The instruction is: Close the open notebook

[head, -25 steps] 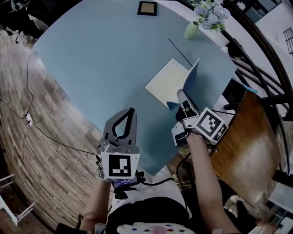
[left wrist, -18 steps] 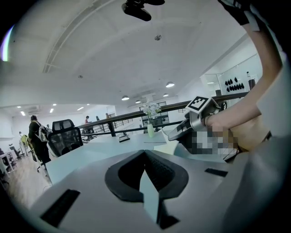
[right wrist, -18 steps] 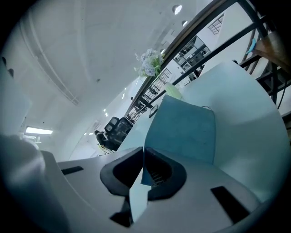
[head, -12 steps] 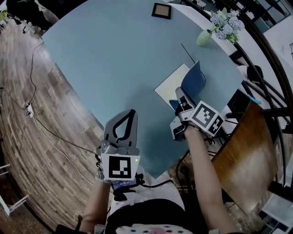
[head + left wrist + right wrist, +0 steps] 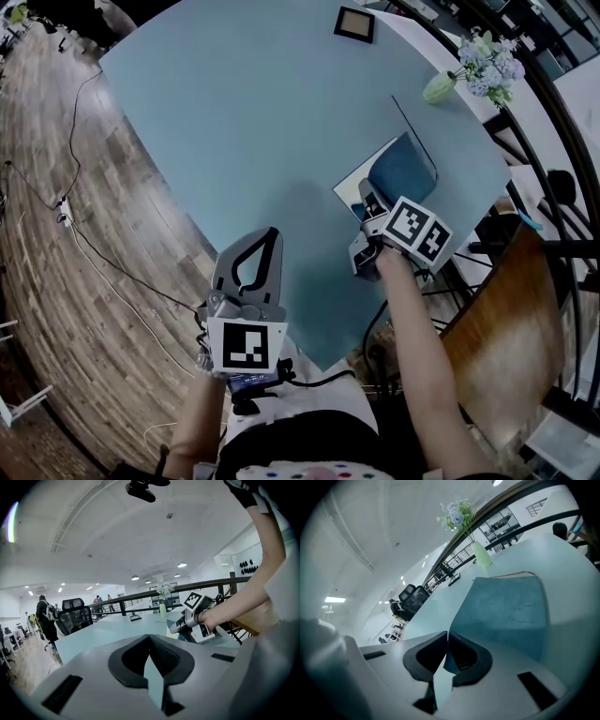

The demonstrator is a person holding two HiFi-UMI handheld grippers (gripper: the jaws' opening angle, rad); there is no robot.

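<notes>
One matte blue, round-cornered notebook cover (image 5: 502, 615) in right gripper (image 5: 447, 637)

The notebook (image 5: 354, 183) lies near the right edge of the table (image 5: 244, 122), its cover (image 5: 403, 171) tilted up off the page. The right gripper (image 5: 367, 202) is clamped on the cover's near edge. A thin stick (image 5: 412, 117) lies just behind the notebook, a vase of flowers (image 5: 473, 70) is further back and right, and a frame (image 5: 354, 23) is at the far end. The left gripper (image 5: 270, 232) hangs over the near edge, well to the left. A chair (image 5: 497, 328) stands to the right of the table.
</notes>
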